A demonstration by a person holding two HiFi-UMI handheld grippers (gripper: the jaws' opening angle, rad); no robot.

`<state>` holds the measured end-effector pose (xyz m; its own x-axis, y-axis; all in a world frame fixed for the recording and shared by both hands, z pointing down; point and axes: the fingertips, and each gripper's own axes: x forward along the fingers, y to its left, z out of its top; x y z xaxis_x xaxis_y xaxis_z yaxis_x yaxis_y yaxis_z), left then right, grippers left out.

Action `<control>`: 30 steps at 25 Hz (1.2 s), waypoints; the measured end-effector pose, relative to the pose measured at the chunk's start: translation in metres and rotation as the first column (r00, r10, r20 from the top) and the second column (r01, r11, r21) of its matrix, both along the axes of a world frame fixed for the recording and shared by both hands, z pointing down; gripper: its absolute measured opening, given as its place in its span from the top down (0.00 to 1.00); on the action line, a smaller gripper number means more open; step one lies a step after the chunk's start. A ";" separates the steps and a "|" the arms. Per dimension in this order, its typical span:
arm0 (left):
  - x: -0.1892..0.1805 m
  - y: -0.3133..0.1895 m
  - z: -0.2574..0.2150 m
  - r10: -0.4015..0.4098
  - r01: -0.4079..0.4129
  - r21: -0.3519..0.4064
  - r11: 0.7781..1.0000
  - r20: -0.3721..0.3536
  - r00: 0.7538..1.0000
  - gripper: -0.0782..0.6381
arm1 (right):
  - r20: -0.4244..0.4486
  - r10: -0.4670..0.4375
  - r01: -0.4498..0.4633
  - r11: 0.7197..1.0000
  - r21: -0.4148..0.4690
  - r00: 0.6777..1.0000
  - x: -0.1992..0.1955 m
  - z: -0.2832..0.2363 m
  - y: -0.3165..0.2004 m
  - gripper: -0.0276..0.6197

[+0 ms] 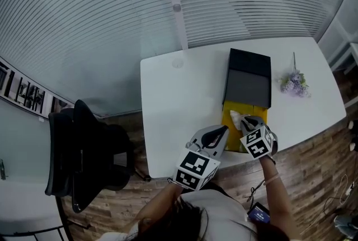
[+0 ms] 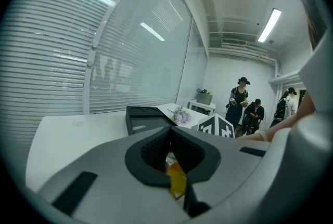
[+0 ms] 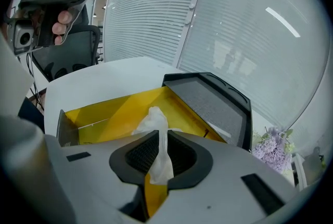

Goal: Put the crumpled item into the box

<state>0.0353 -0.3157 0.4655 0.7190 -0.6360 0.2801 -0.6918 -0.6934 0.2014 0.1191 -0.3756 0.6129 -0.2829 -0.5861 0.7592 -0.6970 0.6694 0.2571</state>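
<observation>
Bright, even light from ceiling strip [image 2: 269, 24]; heavy fisheye edges.

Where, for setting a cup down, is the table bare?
The white table is bare left of the black-lidded yellow box. Crowded: left gripper and right gripper at the box's near end; purple flower sprig to its right.

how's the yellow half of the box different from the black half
The yellow half sits nearest the person, while the black half is folded open beyond it. The yellow half is bright inside; the black half has a grey lining. The right gripper holds the crumpled tissue over the yellow half, not over the black half. Both are rectangular, joined along one edge, and rest on the white table.
</observation>
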 end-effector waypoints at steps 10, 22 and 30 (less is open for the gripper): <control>-0.003 0.006 -0.005 -0.016 0.016 0.013 1.000 -0.001 1.000 0.87 | 0.073 0.044 -0.050 0.996 0.077 0.996 0.002 -0.023 0.004 0.84; -0.008 0.017 -0.017 -0.036 0.035 0.048 0.998 0.001 0.999 0.87 | 0.220 0.127 -0.159 0.978 0.135 0.967 0.007 -0.057 0.022 0.84; -0.012 0.028 -0.024 -0.053 0.053 0.064 0.997 0.000 0.999 0.87 | 0.303 0.151 -0.208 0.964 0.166 0.941 0.006 -0.079 0.038 0.84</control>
